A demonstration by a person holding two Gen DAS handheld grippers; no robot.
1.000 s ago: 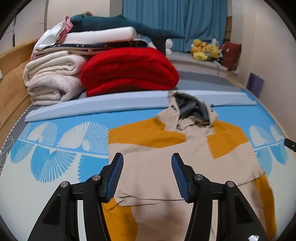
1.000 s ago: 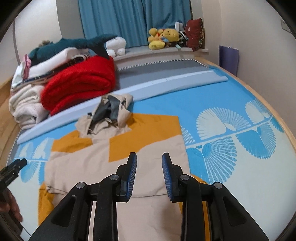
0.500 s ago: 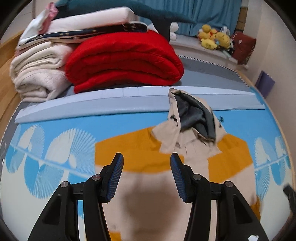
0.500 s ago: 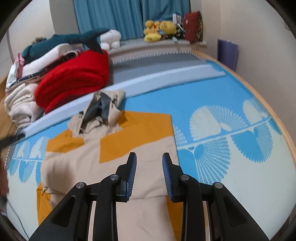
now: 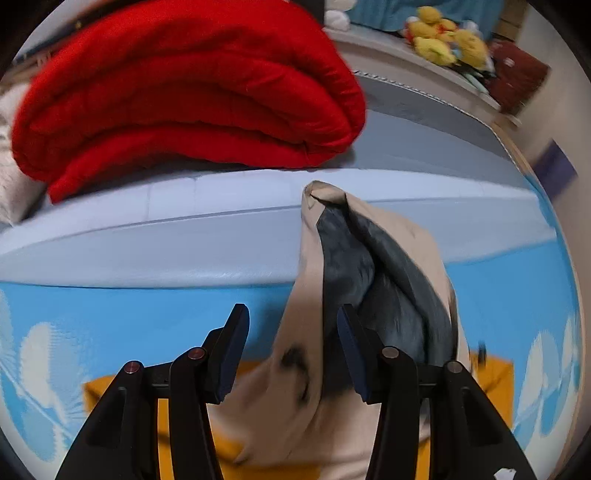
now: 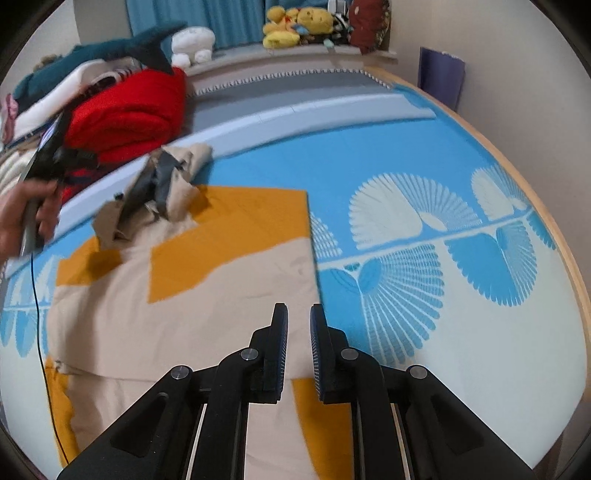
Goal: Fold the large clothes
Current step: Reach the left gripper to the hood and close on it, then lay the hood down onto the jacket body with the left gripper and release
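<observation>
A beige and orange hoodie (image 6: 192,295) lies flat on the blue patterned bed, its sleeves folded in. Its hood (image 5: 354,266), beige with a dark grey lining, lies crumpled at the far end and also shows in the right wrist view (image 6: 159,188). My left gripper (image 5: 291,343) is open, close above the hood's left edge, with beige fabric between its fingers. It shows from outside in the right wrist view (image 6: 55,155), held by a hand. My right gripper (image 6: 298,332) is open with a narrow gap, empty, over the hoodie's right edge.
A folded red blanket (image 5: 184,96) and stacked cream bedding (image 6: 11,166) sit beyond a pale blue bolster (image 5: 147,236). Plush toys (image 6: 295,26) line the sill by the blue curtain. The bed's wooden edge (image 6: 517,177) curves at the right.
My left gripper has moved forward and down from the hoodie's body to the hood. My right gripper has shifted a little toward the hoodie's right edge.
</observation>
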